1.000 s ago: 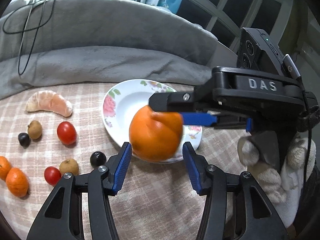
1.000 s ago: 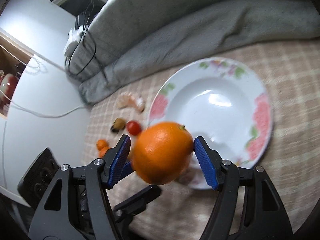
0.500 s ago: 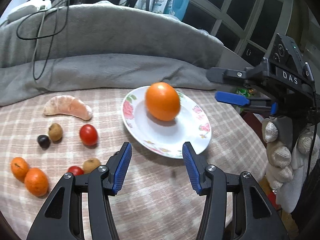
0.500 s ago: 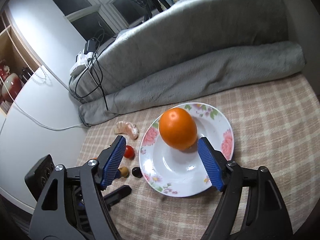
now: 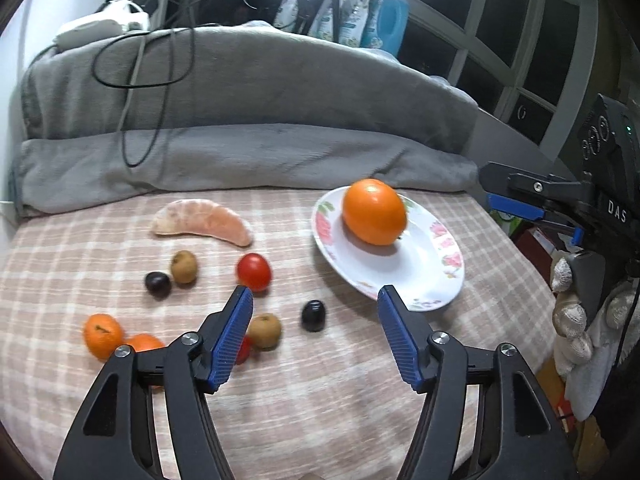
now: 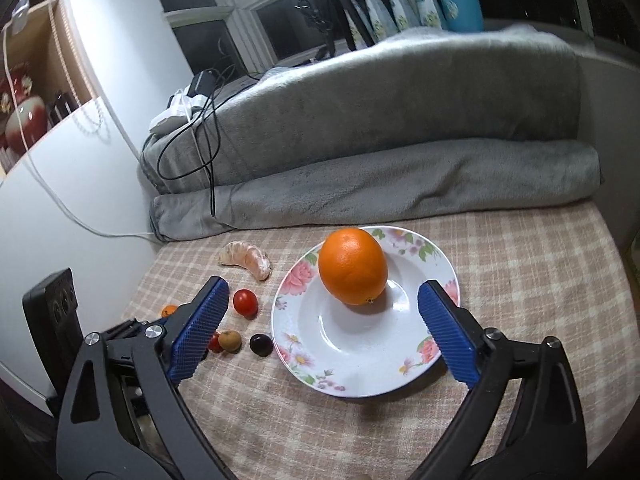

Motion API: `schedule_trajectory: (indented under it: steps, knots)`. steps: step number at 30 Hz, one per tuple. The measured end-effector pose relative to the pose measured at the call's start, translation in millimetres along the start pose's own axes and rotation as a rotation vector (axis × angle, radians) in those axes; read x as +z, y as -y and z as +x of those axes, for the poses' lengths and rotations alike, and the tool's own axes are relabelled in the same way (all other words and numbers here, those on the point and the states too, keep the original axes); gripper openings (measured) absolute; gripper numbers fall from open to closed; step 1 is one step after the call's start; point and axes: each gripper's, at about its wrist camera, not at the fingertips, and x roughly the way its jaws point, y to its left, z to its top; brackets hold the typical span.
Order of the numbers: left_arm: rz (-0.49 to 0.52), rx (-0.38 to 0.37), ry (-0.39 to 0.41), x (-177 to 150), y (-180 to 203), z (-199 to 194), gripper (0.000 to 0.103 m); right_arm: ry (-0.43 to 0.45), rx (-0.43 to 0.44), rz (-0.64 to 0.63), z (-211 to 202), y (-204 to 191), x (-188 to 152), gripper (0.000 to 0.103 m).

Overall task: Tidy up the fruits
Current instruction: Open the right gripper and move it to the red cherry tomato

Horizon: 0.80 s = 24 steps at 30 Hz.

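A large orange lies in a white flowered plate on the checked cloth. Left of the plate lie a peeled mandarin piece, a red tomato, two dark grapes, two brown longans and two small mandarins. My left gripper is open and empty above the small fruits. My right gripper is open and empty, held back from the plate; it also shows at the right edge of the left wrist view.
A folded grey blanket runs along the far side of the table, with black cables on it. A white wall stands at the left. Bottles stand on the window sill behind.
The right gripper opened and left the orange in the plate, then drew back. The left gripper moved left and back, toward the small fruits.
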Motion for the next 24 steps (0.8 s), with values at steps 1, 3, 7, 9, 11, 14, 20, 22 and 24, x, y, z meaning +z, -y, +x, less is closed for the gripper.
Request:
schedule_trajectory:
  steps: [1, 3, 7, 9, 11, 14, 20, 22, 24]
  knots:
    - [-0.001, 0.009, 0.003, -0.9, -3.8, -2.5, 0.066, -0.001, 0.002, -0.013, 0.5, -2.6, 0.3, 0.097]
    - [-0.003, 0.028, 0.010, -2.6, -10.9, -6.8, 0.066, -0.010, 0.008, -0.027, 2.8, -6.7, 1.0, 0.097]
    - [-0.012, 0.074, 0.018, -6.8, -28.4, -15.4, 0.066, -0.029, 0.005, -0.073, 10.0, -18.6, -0.2, 0.097]
    - [-0.021, 0.096, 0.020, -9.1, -37.1, -18.7, 0.066, -0.038, 0.009, -0.089, 14.1, -23.9, -1.3, 0.097]
    - [-0.025, 0.114, 0.019, -11.4, -44.3, -21.3, 0.066, -0.048, 0.016, -0.091, 18.4, -27.2, -1.8, 0.097]
    - [-0.039, 0.137, 0.018, -16.1, -56.6, -24.8, 0.066, -0.069, 0.040, -0.092, 25.4, -32.2, -2.9, 0.097]
    - [-0.069, 0.177, 0.004, -25.6, -77.7, -26.3, 0.066, -0.103, 0.059, -0.116, 38.5, -45.1, -6.4, 0.097]
    - [-0.082, 0.189, 0.002, -28.2, -85.0, -27.3, 0.066, -0.115, 0.069, -0.121, 42.9, -48.8, -6.8, 0.097]
    - [-0.094, 0.198, 0.002, -29.8, -90.6, -28.5, 0.066, -0.129, 0.082, -0.128, 47.6, -52.8, -7.2, 0.097]
